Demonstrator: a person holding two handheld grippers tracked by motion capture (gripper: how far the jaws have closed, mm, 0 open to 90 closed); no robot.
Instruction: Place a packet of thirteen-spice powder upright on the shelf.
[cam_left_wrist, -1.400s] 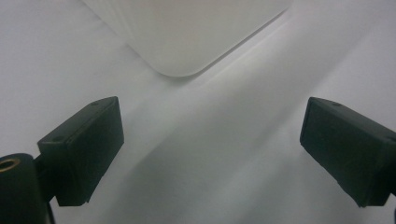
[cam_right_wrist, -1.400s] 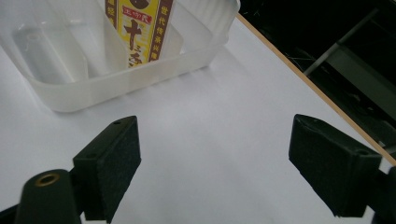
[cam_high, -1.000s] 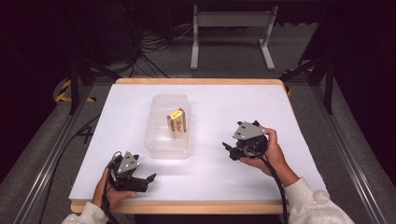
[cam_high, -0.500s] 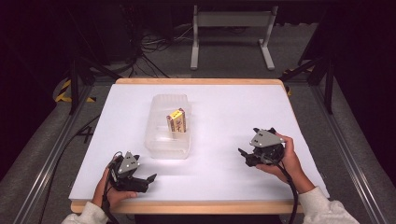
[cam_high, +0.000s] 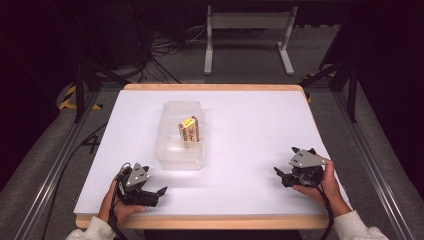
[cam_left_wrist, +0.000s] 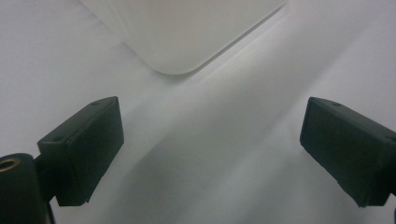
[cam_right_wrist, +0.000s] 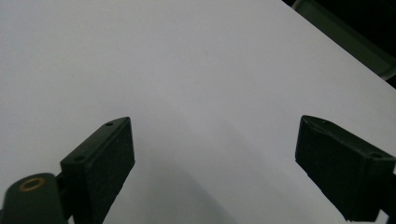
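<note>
Right gripper: pulled back from beside the clear plastic tub to the table's near right edge, jaws just been opening, nothing between them. Left gripper: unmoved at the near left, jaws wide, empty, just short of the tub's corner. Yellow carton stands upright inside the tub. Reads as placement done, both hands parked.

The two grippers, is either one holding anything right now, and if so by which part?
Nothing is held. The left gripper and the right gripper both stand open over bare table.
</note>
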